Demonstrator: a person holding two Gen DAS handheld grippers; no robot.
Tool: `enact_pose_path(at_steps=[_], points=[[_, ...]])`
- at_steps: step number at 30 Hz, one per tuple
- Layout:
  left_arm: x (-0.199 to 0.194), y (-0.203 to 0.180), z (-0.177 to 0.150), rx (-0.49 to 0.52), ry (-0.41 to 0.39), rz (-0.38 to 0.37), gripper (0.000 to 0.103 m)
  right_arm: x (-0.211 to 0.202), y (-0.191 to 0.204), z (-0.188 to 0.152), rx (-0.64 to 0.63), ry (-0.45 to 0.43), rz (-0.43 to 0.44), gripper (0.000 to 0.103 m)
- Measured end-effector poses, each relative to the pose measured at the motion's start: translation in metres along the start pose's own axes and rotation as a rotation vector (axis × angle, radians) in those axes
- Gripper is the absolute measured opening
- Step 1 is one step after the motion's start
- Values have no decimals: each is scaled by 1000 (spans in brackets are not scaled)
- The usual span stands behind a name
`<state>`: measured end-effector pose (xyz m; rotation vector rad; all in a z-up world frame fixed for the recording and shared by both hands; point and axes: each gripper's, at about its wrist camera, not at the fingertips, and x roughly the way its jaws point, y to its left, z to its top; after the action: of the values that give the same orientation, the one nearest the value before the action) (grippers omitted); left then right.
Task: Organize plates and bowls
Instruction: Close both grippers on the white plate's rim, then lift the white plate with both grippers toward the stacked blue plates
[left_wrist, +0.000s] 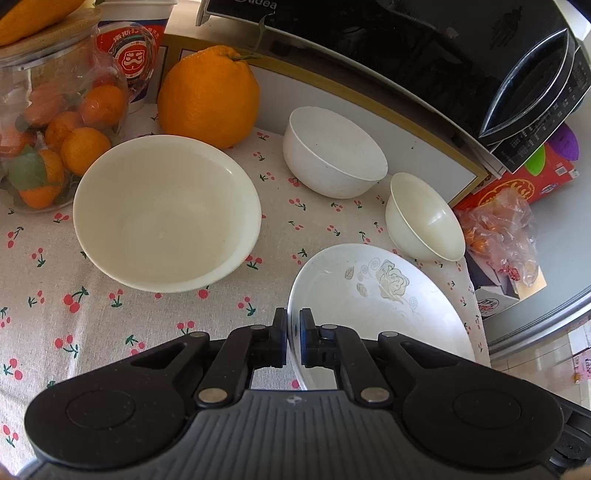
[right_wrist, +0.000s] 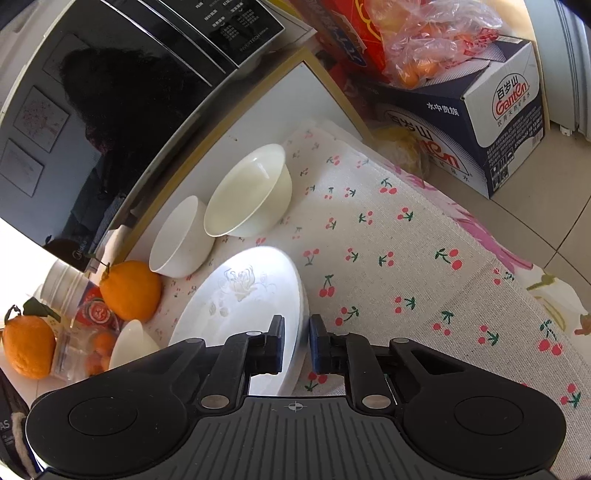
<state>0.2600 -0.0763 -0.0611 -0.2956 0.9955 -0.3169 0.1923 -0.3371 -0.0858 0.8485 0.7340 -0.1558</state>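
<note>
**Both grippers pinch the rose-patterned plate by opposite rims**

Left wrist view: the left gripper (left_wrist: 293, 325) has its jaws pressed onto the near-left rim of the shallow white plate with an embossed rose pattern (left_wrist: 384, 295), which lies on the cherry-print tablecloth (left_wrist: 92, 325). To its left sits the wide, empty cream-white bowl (left_wrist: 166, 210). Behind the plate stand the deep matte-white bowl (left_wrist: 332, 151) and the small glossy ivory bowl (left_wrist: 424, 218), both empty and tilted in this view. A clear glass jar with a wooden lid (left_wrist: 55, 129) holds small oranges and something green, hard to identify through the glass. A large orange with a stem (left_wrist: 208, 96) stands beside it, below the black microwave oven (left_wrist: 424, 48).

Right wrist view: the right gripper (right_wrist: 297, 328) clamps the plate's (right_wrist: 240, 295) other rim, one finger over the inside, one outside. The deep bowl (right_wrist: 181, 240) and ivory bowl (right_wrist: 251, 192) touch each other behind it. A crumpled clear plastic bag (right_wrist: 424, 40) containing orange fruit rests on a blue-and-white cardboard water carton (right_wrist: 480, 122).
</note>
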Motion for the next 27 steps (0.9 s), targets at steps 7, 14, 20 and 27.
enact_pose_path(at_steps=[7, 14, 20, 27], points=[[-14, -4, -1, 19, -20, -25, 6, -16, 5, 2, -5, -19, 10, 14], [-35, -10, -5, 52, -47, -35, 6, -37, 12, -2, -15, -34, 15, 14], [-55, -9, -13, 62, -60, -41, 6, -56, 25, -10, -60, -30, -7, 14], [-75, -2, -23, 59, -56, -43, 6, -77, 36, -23, -78, -21, -1, 14]])
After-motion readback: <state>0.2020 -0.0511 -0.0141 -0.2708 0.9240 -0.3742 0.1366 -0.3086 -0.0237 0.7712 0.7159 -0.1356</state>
